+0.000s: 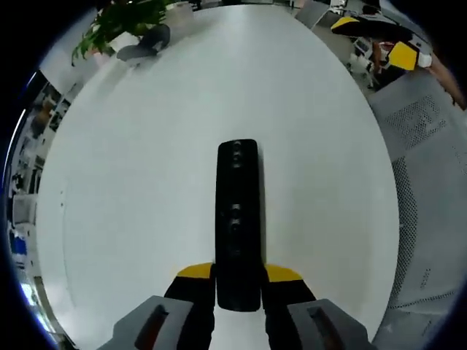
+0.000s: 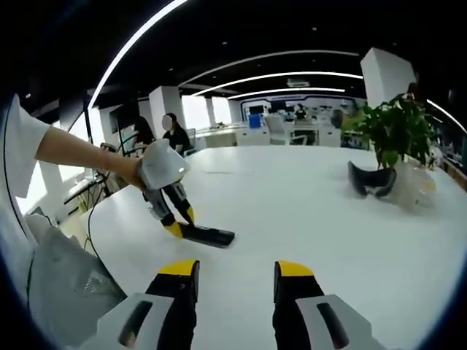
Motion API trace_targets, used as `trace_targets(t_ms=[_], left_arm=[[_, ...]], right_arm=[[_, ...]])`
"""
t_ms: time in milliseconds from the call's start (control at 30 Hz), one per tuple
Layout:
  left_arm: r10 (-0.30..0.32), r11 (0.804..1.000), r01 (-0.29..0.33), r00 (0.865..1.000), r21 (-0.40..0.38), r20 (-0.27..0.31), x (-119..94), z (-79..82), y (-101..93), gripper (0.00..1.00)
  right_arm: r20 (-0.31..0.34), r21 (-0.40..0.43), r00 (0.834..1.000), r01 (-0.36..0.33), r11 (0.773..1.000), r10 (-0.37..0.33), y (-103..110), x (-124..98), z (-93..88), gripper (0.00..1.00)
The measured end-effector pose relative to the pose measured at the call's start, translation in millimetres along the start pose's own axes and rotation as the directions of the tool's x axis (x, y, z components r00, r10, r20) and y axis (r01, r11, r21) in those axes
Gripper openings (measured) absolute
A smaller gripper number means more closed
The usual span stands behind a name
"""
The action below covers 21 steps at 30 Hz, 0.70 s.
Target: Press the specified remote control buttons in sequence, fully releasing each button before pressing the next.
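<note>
In the left gripper view, the left gripper (image 1: 238, 281) is clamped on the near end of the black remote (image 1: 238, 219), its yellow-tipped jaws pressed to either side low in the frame. The remote runs up the frame's middle over the white table (image 1: 146, 160). A plant (image 1: 120, 22) sits upper left.

In the right gripper view, the right gripper (image 2: 235, 271) hangs parted, gripping nothing, at bottom centre above the table. At centre left the left gripper holds the remote, which lies on the table. The plant stands at right.

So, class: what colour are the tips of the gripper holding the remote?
Yellow, on the left gripper around the black remote; clearest in the left gripper view.
</note>
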<state>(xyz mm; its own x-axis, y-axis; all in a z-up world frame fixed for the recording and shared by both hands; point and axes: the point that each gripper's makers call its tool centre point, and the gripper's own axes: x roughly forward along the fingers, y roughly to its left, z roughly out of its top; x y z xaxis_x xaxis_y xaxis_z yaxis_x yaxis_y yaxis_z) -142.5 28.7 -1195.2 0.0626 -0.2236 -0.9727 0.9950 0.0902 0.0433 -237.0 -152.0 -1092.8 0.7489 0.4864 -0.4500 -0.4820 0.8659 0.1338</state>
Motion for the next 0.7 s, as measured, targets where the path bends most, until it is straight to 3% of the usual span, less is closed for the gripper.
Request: trace_targets(t_ms=[267,700], left_arm=[[-0.002,1.0,0.002,1.0,0.017,-0.006,-1.7,-3.2,-18.4,0.23],[-0.011,1.0,0.013,0.998,-0.028,0.064,-4.3,-8.4,-46.0,0.24]], right_arm=[[-0.036,-0.028,0.999,-0.014,1.0,0.013,3.2,1.4,-5.4,0.35],[-0.095,-0.08,0.995,-0.05,0.996,0.042,12.2,4.2,-14.5,0.31]])
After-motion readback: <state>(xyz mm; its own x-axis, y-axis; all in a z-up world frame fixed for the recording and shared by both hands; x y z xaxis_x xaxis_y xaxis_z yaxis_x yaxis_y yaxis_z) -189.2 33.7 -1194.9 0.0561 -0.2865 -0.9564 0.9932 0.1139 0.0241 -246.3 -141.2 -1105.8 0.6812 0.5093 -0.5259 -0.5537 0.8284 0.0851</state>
